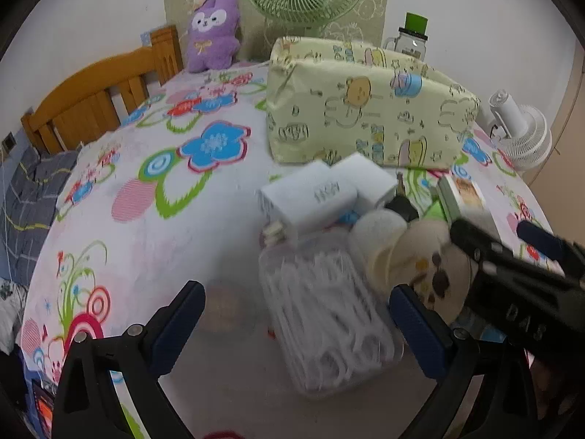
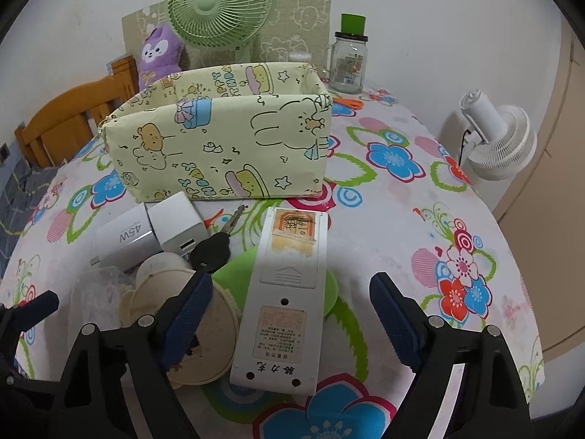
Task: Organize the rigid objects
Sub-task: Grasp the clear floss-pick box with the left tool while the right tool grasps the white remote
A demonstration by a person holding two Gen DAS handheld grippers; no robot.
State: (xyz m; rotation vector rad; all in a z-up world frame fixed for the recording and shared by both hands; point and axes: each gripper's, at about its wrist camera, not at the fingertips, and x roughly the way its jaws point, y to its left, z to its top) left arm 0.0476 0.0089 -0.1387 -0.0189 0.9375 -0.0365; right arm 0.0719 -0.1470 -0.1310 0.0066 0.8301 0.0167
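A yellow cartoon-print fabric box (image 2: 219, 146) stands open-topped on the flowered tablecloth; it also shows in the left wrist view (image 1: 365, 106). In front of it lie two white chargers (image 2: 146, 234), a black-headed key (image 2: 212, 252), a white remote (image 2: 285, 300) face down on a green item (image 2: 234, 270), round beige pieces (image 2: 204, 329) and a clear box of white picks (image 1: 329, 318). My left gripper (image 1: 296, 314) is open over the clear box. My right gripper (image 2: 292, 314) is open around the remote's lower half.
A green fan (image 2: 219, 7), a purple plush (image 2: 159, 55), a glass jar with a green lid (image 2: 349, 58) and orange scissors (image 2: 347, 103) sit behind the box. A white fan (image 2: 501, 139) stands off the right edge. A wooden headboard (image 1: 95, 98) is at left.
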